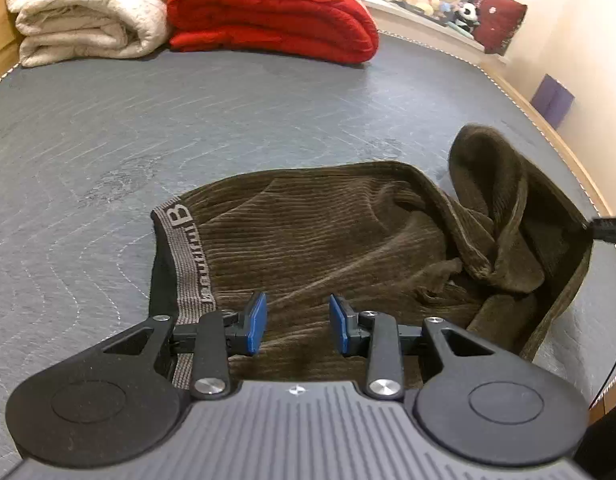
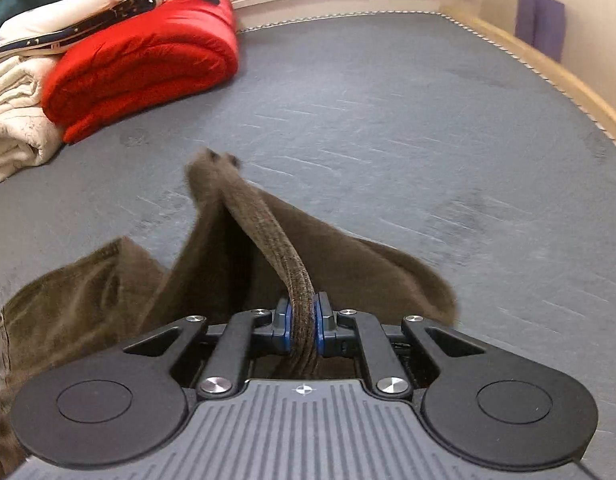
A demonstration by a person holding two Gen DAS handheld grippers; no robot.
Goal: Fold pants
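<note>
Where the grey elastic waistband (image 1: pixel 187 256) of the dark olive-brown corduroy pants (image 1: pixel 308 240) runs along the garment's left edge, I can read a large letter "B"; the smaller letters after it are too small to make out. The pants lie bunched on a grey quilted pad (image 1: pixel 188 128) that covers the whole work surface.

I hold a tong in each hand, both angled down toward the fabric. My left tong (image 1: pixel 297 322) hovers just over the middle of the pants with its blue pads (image 1: pixel 257 320) spread apart; nothing sits between them. My right tong (image 2: pixel 302 330) has its blue pads pressed onto a thick folded edge of the pants (image 2: pixel 268 232). That edge is lifted off the pad, so cloth drapes down on either side like a small tent. In the left view, this raised part stands at the right of the garment, with the tip of the right tong just visible at the frame's edge.

At the far side of the pad sit a folded red quilted blanket (image 1: pixel 268 12) and a folded cream blanket (image 1: pixel 84 16), touching each other, well apart from the pants. More folded cloth rests on top of them. A purple folder-like object (image 1: pixel 552 100) leans against the wall.
</note>
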